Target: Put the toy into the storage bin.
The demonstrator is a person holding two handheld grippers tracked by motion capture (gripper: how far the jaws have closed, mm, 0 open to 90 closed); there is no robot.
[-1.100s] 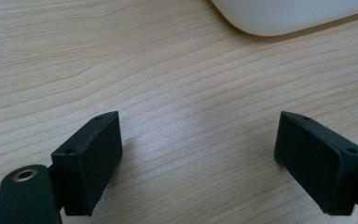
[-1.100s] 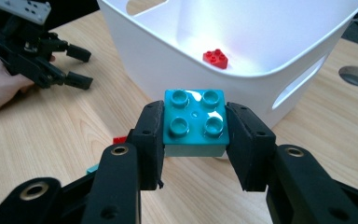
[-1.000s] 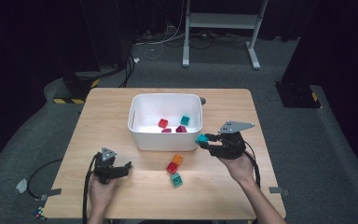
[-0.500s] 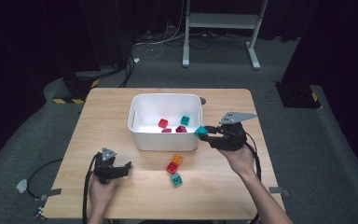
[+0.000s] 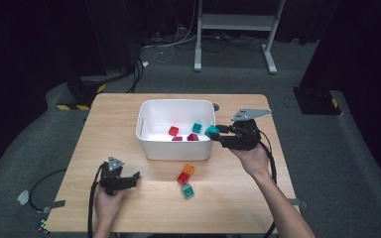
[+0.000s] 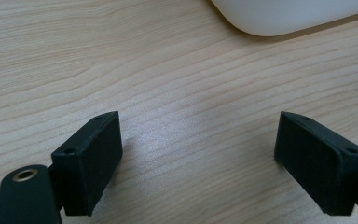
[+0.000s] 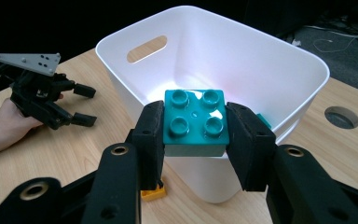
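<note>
The right gripper [image 5: 217, 132] is clamped on a teal brick [image 5: 211, 131], one jaw on each side of it, studs up; in the right gripper view the brick [image 7: 195, 122] sits squarely between the pads, level, with four studs showing. Just beyond the jaws stands the white tub [image 5: 175, 147]; the brick hangs at its near rim, on the side nearest this gripper, and whether it is past the rim [image 7: 279, 46] or just short of it I cannot tell. Inside the tub, ahead of the gripper, lie a red brick [image 5: 173, 131], another teal one [image 5: 197, 128] and two dark pink ones [image 5: 193, 137], apart from the held brick.

Below and to the side of the right gripper, on the bare table [image 5: 114, 119], three loose bricks sit close together: orange [image 5: 189, 170], red [image 5: 182, 178] and teal [image 5: 188, 191]; the orange brick [image 7: 153, 192] shows under the jaws beside the tub's base.

The left gripper [image 5: 135, 177] rests low at the table's near edge, jaws spread wide with nothing between them; in the left gripper view bare wood [image 6: 191, 93] lies between its pads [image 6: 91, 158], and the tub's corner [image 6: 289, 16] is ahead, well apart. The loose bricks lie off its open end, nearer it than the tub.
</note>
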